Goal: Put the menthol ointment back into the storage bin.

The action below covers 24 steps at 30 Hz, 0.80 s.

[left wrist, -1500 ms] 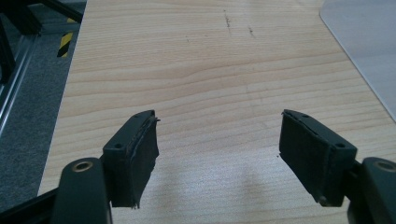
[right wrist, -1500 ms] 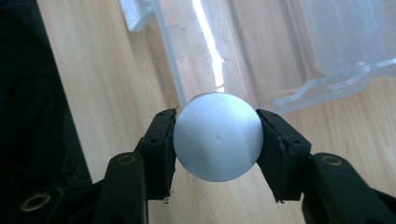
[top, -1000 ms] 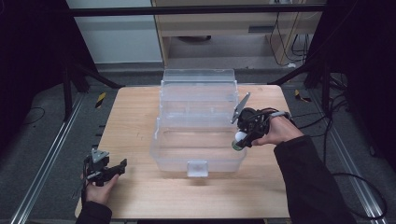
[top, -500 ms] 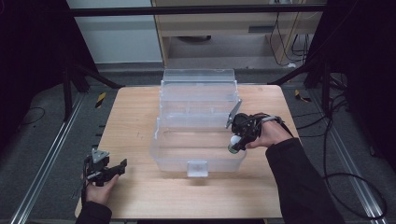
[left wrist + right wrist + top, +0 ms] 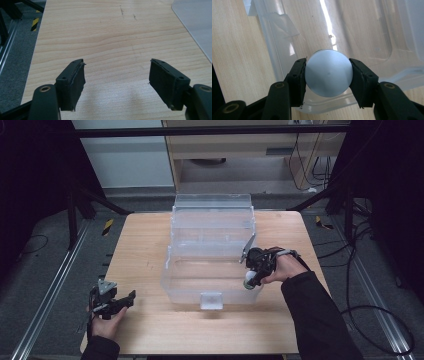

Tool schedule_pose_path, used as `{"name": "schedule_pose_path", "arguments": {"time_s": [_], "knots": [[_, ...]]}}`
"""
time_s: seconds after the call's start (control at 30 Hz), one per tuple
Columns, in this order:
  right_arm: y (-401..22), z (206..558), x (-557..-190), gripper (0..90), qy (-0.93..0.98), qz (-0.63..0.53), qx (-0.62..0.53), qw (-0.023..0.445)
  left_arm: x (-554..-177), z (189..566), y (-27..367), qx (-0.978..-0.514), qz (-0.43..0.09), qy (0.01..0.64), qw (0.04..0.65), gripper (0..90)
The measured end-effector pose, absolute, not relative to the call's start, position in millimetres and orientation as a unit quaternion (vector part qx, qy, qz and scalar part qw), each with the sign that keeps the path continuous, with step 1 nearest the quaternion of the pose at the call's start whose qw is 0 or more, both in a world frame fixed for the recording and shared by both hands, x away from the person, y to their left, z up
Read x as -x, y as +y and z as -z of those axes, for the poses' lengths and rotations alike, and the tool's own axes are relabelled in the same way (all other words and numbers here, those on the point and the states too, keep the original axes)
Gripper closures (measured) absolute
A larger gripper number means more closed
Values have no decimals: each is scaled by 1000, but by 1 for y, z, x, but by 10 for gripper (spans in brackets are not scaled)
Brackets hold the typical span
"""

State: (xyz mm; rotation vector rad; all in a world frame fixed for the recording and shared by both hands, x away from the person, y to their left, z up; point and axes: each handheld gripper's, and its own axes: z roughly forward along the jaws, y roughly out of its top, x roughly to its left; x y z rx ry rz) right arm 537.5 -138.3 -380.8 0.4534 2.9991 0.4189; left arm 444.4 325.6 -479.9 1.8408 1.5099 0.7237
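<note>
Wood table (image 5: 150, 250) on grey floor (image 5: 45, 270) w/ metal rails (image 5: 47, 297), beige cabinet (image 5: 225, 150) behind, dim surrounds.

Pale wooden table (image 5: 150, 250) with visible grain and a matt finish. Clear, glossy plastic storage box (image 5: 212, 245) catching bright reflections. Smooth, satin silver-grey round cap (image 5: 328, 73), metal or plastic unclear. Matt black gripper pads (image 5: 75, 86) with rough, frayed edges.

The clear plastic bin (image 5: 212, 255) fills the middle of the tabletop (image 5: 140, 250). Bare wood lies open along the left, right and near edges.
</note>
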Motion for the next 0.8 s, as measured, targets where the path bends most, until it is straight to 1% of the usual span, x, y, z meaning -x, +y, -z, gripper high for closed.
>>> {"name": "schedule_pose_path", "arguments": {"time_s": [0.8], "knots": [[-143, 404, -538, 502, 980, -129, -148, 29, -445, 480, 325, -701, -276, 575, 320, 281]]}}
